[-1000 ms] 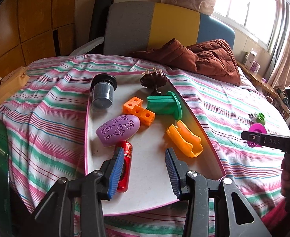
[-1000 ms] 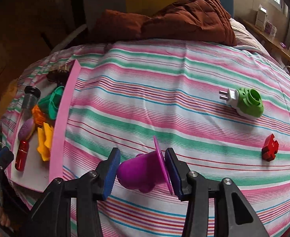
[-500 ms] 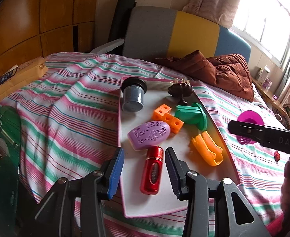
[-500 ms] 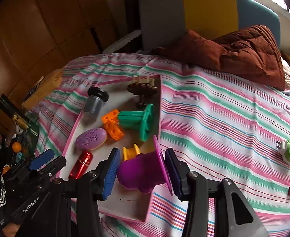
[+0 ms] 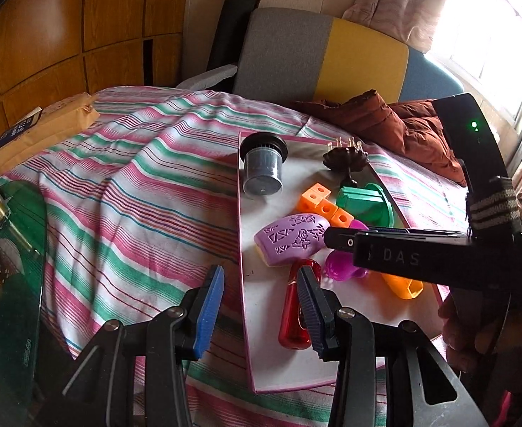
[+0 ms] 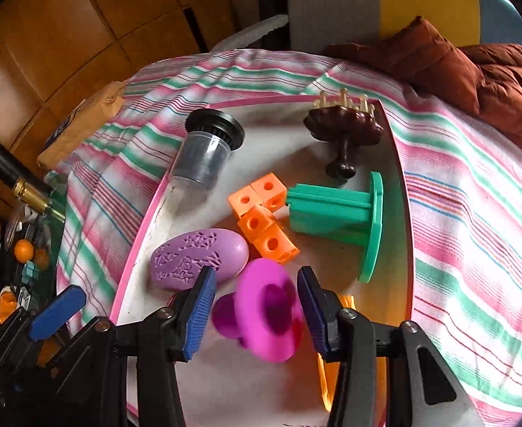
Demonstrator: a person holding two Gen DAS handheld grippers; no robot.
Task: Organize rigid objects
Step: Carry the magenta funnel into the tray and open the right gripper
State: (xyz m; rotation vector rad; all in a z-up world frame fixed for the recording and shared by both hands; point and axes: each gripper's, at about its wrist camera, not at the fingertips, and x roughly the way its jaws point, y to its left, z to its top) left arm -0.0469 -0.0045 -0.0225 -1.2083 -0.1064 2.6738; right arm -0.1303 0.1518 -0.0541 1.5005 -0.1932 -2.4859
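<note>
Magenta funnel-shaped piece sits between the right gripper pads over the pink-rimmed tray, wide flange facing the camera, stem pointing left; motion-blurred, so I cannot tell whether the pads pinch it. Left gripper jaws spread with nothing between them, straddling the tray's left rim. Tray count: one lilac oval, one orange cube chain, one green flanged post, one grey capped jar, one brown pegged knob, one red bottle, one orange piece mostly hidden.

Striped sheet on bed; brown jacket by headboard; tan packet at edge.
</note>
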